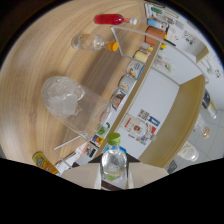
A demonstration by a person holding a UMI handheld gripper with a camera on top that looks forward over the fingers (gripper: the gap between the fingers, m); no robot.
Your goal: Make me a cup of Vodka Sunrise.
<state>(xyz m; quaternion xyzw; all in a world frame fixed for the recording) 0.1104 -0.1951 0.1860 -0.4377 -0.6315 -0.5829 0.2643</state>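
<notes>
one green-capped bottle [114,159] is seen clamped upright in the tongs [114,181], with the ice-filled cup [64,97] lying ahead on the wooden surface [40,55].

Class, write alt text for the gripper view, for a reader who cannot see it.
A clear bottle with a green cap stands between the gripper fingers, its view tilted over a wooden table. Beyond it are a clear cup of ice, a clear bottle with an orange cap and a bottle of red liquid.
</notes>
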